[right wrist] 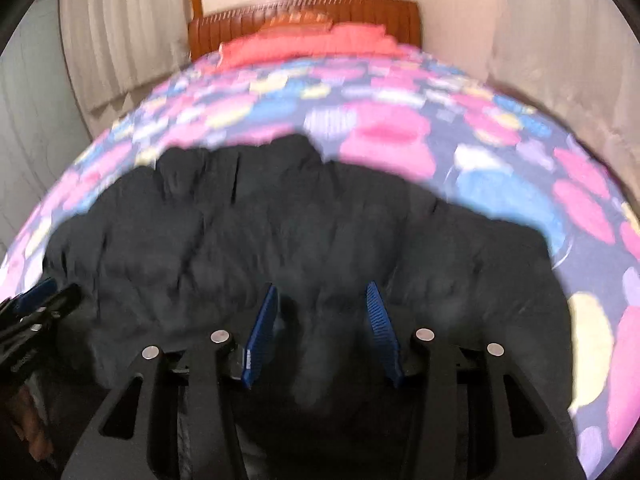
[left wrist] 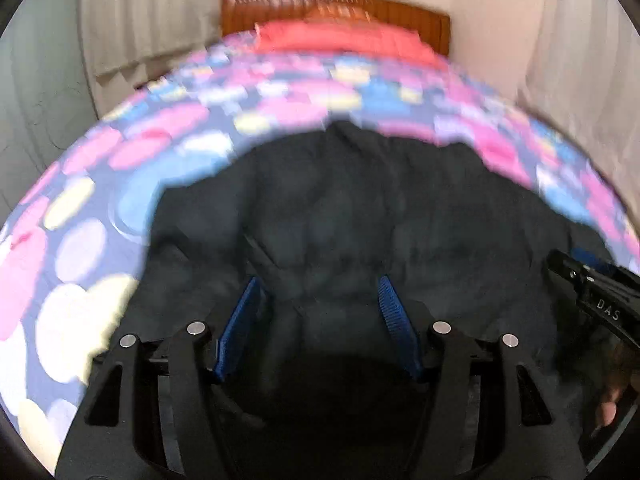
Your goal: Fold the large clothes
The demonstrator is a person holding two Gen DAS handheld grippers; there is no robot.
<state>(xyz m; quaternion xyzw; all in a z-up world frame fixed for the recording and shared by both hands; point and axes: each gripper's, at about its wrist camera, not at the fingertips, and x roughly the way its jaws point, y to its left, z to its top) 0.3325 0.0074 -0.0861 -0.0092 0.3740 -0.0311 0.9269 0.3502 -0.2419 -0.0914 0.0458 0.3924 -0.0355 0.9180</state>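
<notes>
A large black padded jacket [left wrist: 340, 216] lies spread on a bed with a colourful spotted cover [left wrist: 120, 184]. My left gripper [left wrist: 320, 284] is open, its blue pads over the jacket's near edge, with fabric between and below them. My right gripper [right wrist: 322, 292] is open too, over the jacket [right wrist: 280, 224] nearer its right side. The right gripper shows at the right edge of the left wrist view [left wrist: 592, 292]; the left gripper shows at the left edge of the right wrist view [right wrist: 36, 304]. Both views are blurred.
The bed cover [right wrist: 500, 168] surrounds the jacket on the left, far and right sides. A red pillow [left wrist: 340, 38] and a wooden headboard [left wrist: 400, 12] stand at the far end. Curtains [left wrist: 132, 20] hang on both sides of the room.
</notes>
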